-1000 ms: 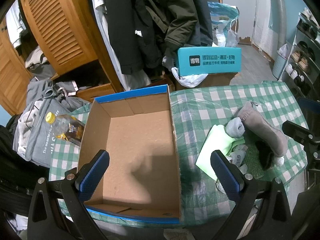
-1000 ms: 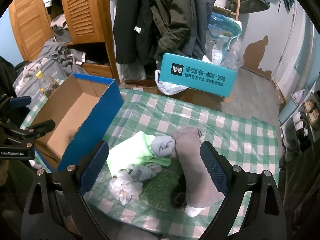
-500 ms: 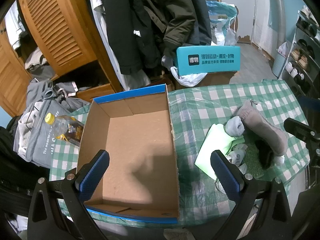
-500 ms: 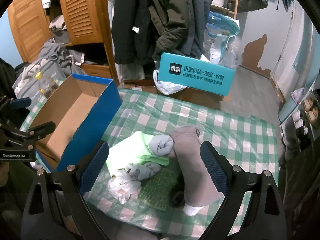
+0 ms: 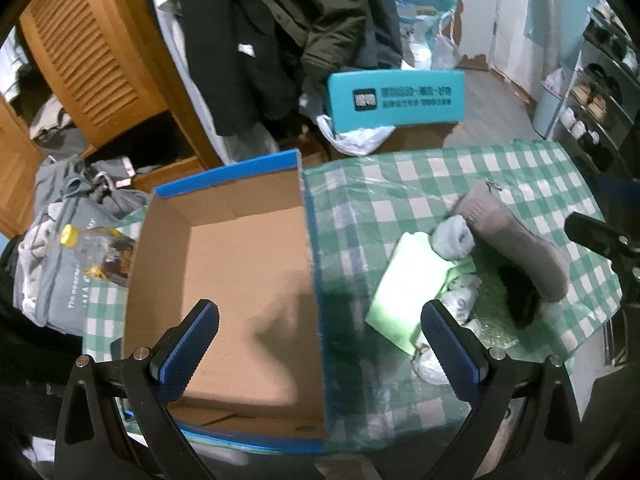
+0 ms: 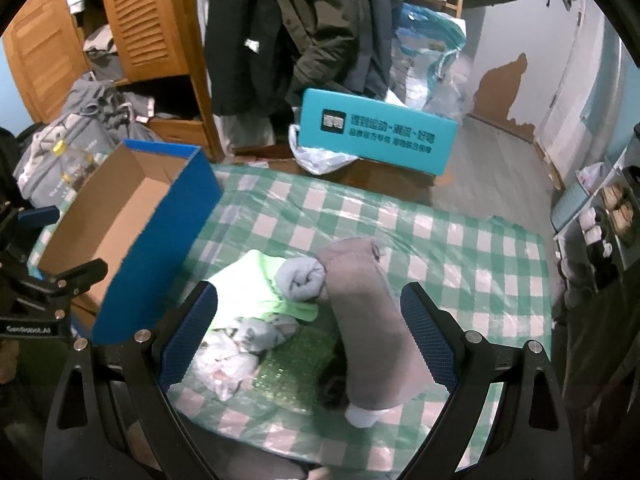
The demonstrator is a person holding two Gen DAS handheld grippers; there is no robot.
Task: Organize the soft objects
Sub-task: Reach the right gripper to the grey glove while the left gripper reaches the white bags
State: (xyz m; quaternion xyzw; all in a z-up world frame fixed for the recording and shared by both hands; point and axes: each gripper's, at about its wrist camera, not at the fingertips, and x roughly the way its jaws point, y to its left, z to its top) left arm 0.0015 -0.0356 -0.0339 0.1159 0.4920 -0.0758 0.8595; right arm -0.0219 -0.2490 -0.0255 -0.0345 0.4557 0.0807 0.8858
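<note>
While nothing sits in the cardboard box (image 5: 240, 280) yet, task reads as barely begun, by my judgement: box floor bare, all soft items on the checked tablecloth (image 6: 460, 248).

Near edge, L side: left gripper (image 5: 318, 344) spread wide, nothing btwn its blue pads, hovering over box's near end and its blue right wall. Right gripper (image 6: 308, 332) likewise wide open, empty, hanging above the pile, apart from it.

Pile sits toward table's near-right corner, just beside the box's right wall but not touching it. Nearest: crumpled white/grey socks (image 6: 236, 348) and a textured green mat (image 6: 296, 364), touching. Dark item (image 5: 520, 292) tucked under the long grey sock (image 6: 372, 320), too shadowed to ID. Grey sock runs near-to-far across pile, white toe at near edge. Further in: pale green cloth (image 5: 408, 280) flat, w/ rolled light-grey sock (image 6: 302, 280) on its far corner, touching grey sock's cuff.

Far half of cloth bare. Off table's left edge: bottle w/ yellow cap (image 5: 96, 248) on grey clothing. Beyond far edge: teal box (image 6: 376, 136), hanging coats.

Left to do, est.: every soft item, approx. six, to go into box. Right gripper best placed for first pick.
</note>
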